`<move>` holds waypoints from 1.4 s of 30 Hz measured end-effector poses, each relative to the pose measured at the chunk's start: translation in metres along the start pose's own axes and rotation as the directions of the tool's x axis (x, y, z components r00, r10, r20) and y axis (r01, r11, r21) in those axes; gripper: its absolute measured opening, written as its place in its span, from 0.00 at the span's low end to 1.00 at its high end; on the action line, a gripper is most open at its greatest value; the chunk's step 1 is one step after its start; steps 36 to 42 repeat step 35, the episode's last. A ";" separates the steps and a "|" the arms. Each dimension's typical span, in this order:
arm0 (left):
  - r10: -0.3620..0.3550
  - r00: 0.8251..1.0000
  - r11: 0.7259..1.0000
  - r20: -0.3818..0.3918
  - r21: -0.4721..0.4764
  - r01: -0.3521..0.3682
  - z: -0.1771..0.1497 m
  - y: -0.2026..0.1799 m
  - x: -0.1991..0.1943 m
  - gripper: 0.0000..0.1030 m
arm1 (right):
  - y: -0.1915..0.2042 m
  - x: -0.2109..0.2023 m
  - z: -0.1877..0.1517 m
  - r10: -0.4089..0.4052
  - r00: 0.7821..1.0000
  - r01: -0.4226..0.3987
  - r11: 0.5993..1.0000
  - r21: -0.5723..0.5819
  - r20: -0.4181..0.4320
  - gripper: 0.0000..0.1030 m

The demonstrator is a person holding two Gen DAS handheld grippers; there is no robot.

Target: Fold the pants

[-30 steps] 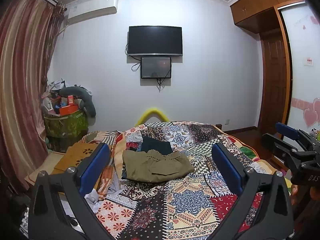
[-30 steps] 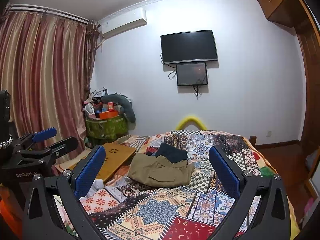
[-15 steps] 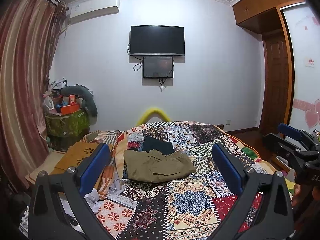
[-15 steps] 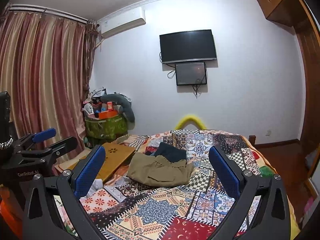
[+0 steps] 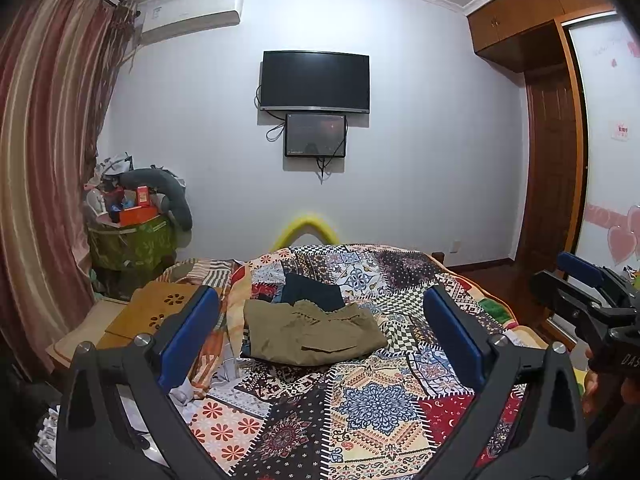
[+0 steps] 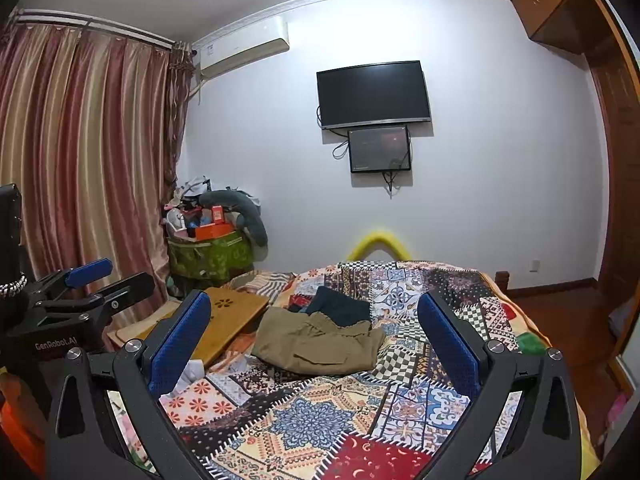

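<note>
I saw olive pants folded near the bed's far edge, below the wall TV. Both my left hand-held gripper and right hand-held gripper hovered spread, holding nothing.

White walls, a dark wall television, striped curtains left, wooden wardrobe right.

Ahead of you the folded olive-khaki cotton pants lie on the patchwork-print quilted bedspread, left of its middle. A folded dark navy garment lies just behind them, partly under their far edge. To their left, a flat tan wooden lap desk rests at the bedspread's edge. Your left gripper and right gripper hang above the near end, well apart from the pants, jaws spread.
</note>
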State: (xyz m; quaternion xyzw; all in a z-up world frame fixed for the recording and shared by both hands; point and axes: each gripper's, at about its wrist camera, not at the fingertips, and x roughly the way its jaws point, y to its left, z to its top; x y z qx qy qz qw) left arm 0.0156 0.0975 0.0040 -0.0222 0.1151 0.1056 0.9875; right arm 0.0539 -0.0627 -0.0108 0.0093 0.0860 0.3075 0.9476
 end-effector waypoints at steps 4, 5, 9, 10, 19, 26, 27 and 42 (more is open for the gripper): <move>-0.004 1.000 1.000 0.001 -0.003 0.004 0.001 -0.001 -0.001 1.00 | 0.000 0.000 0.000 -0.001 1.000 0.001 1.000 0.000 0.002 1.00; -0.004 1.000 1.000 0.001 -0.002 0.004 0.001 -0.001 -0.002 1.00 | 0.000 0.000 0.000 -0.001 1.000 0.001 1.000 0.000 0.002 1.00; -0.009 1.000 1.000 0.004 0.004 0.009 0.001 -0.003 -0.002 1.00 | -0.001 0.000 0.000 -0.002 1.000 0.002 1.000 0.000 0.003 1.00; -0.010 1.000 1.000 0.006 0.006 0.010 0.001 -0.004 -0.003 1.00 | -0.001 0.000 0.000 -0.001 1.000 0.001 1.000 0.000 0.002 1.00; -0.041 0.999 0.999 -0.004 -0.002 0.041 0.003 -0.004 -0.002 1.00 | 0.001 -0.003 0.002 -0.005 1.000 0.005 1.000 0.001 0.012 1.00; -0.057 0.998 0.998 -0.010 -0.003 0.057 0.003 -0.006 -0.004 1.00 | 0.000 -0.003 0.002 -0.006 1.000 0.006 1.000 0.003 0.015 1.00; -0.055 0.998 0.999 -0.009 -0.001 0.055 0.003 -0.007 -0.004 1.00 | 0.000 -0.003 0.002 -0.005 1.000 0.005 1.000 0.003 0.015 1.00; -0.058 0.998 0.998 -0.015 0.004 0.058 0.002 -0.009 -0.003 1.00 | 0.000 -0.002 0.001 -0.003 1.000 0.003 1.000 0.008 0.010 1.00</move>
